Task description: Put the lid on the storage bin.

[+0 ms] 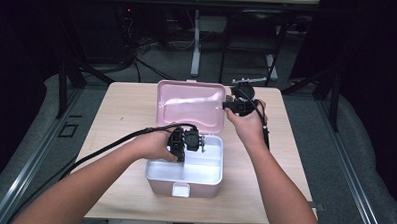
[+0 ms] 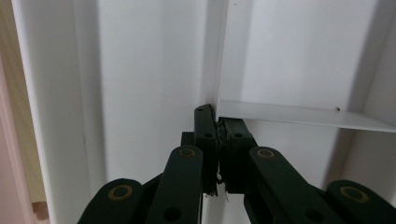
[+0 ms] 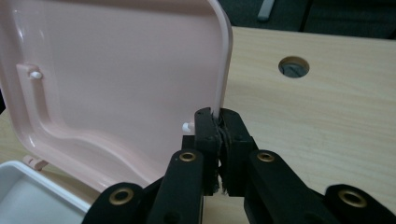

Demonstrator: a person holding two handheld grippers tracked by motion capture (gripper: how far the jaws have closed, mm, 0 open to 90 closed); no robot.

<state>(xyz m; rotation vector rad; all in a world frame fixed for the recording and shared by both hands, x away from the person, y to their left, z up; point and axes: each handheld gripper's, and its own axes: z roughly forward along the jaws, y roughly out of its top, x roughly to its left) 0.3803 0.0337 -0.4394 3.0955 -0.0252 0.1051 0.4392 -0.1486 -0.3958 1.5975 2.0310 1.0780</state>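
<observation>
**Opening the pink box: lid held up, divider pinched**

Standing near the middle of the wooden table point(image 1: 126, 104), the pink storage box point(image 1: 184, 184) has its lid point(image 1: 189, 104) swung up and back on its far hinge, showing a white inner tray point(image 1: 204, 170) split into compartments by thin walls. It looks like thin moulded plastic: light, stiff, smooth and rather slippery, likely to slide on the tabletop if pushed from one side. The lid's rim is narrow, so a pinch on its edge is the natural hold, while the tray's upright divider point(image 2: 299, 114) offers the only thin edge inside.

The right gripper point(image 3: 218, 116) has its jaws clamped on the lid's right edge, the pink rim running up from between the pads. In the high view the right hand point(image 1: 248, 125) is raised beside the lid's right side, wrist bent, gripper point(image 1: 240, 106) pointing left towards the lid.

The left gripper point(image 2: 217, 122) points down into the tray, jaws clenched at the junction of the dividers, apparently nipping the thin wall's end. The left hand point(image 1: 158, 143) lies low over the box's near-left part, forearm crossing the table from the lower left, its cable point(image 1: 115, 141) trailing back alongside.
</observation>
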